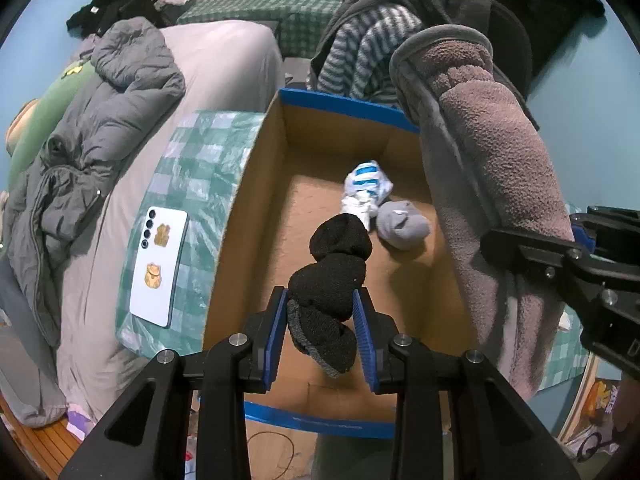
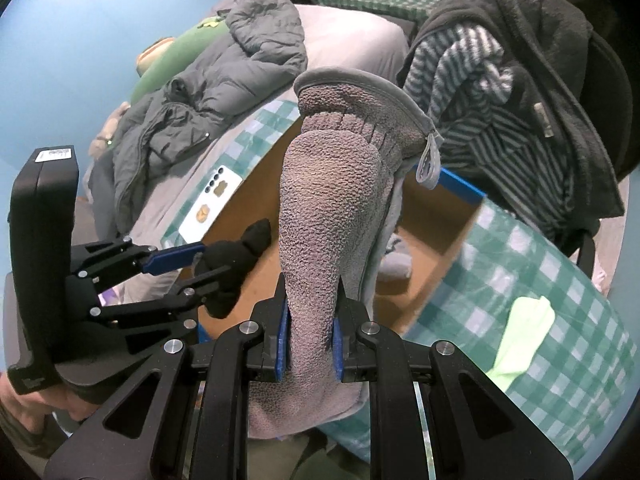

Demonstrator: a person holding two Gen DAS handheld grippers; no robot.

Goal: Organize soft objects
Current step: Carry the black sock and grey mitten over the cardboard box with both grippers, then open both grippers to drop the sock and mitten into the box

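Landmark: cardboard box (image 1: 256, 184), open-topped with blue rim tape, standing on the green checked cloth (image 1: 188, 168) of the desk.
Bed: left of the box, with a crumpled grey padded jacket (image 1: 100, 128) lying on its grey sheet.
Phone (image 1: 159, 266): white, face down on the checked cloth just beside the box's left wall, with two gold stickers on its back.
Left gripper (image 1: 320, 312): over the near half of the box; jaws closed partway, the blue pads pressing both sides of the black sock bundle (image 1: 332, 268), which sticks up and forward between them, clear of the box floor.
Box contents: a white and blue rolled sock (image 1: 366, 184) and a grey rolled sock (image 1: 402, 224) lie touching each other on the floor towards the far right corner.
Right gripper (image 2: 310, 344): at the box's right side; jaws nearly closed, clamped on the grey fleece towel (image 2: 328, 216), which rises above the box and folds over at its top, with a small hanging loop.
Green cloth (image 2: 524, 340): pale, flat on the checked desk, right of the box.
Chair: behind the box, draped with a striped garment (image 2: 472, 72) and a dark fleece.
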